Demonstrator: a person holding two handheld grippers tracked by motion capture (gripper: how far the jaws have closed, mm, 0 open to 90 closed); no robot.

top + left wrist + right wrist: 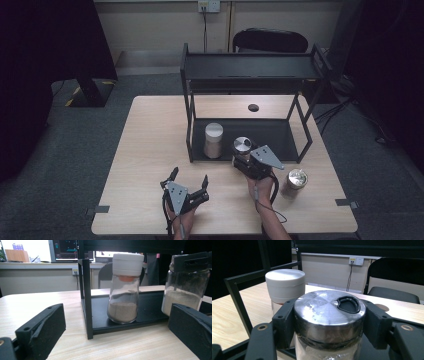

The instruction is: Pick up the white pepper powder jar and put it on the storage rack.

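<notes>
The right gripper (243, 159) is clamped on a steel-lid jar (329, 312), its jaws pressing the lid's sides from both flanks. The jar sits at the front edge of the rack's (189, 120) bottom shelf, and just beyond it to the gripper's left stands a white-lid jar (213, 140) holding brownish powder. A third jar (295, 182) stands on the table (150, 150) behind and to the right of this gripper, outside the rack.

The left gripper (189, 186) rests low over the table with its jaws spread wide and nothing between them; ahead of it are the rack's front post and the white-lid jar.

The step looks like setting the held jar onto the shelf. To do it well, I would keep the jar upright, slide it fully past the shelf lip, leave a gap to the white-lid jar so the jaws do not knock it, and open only once the base sits flat.

No brand, label or readable writing shows on any jar or lid.
</notes>
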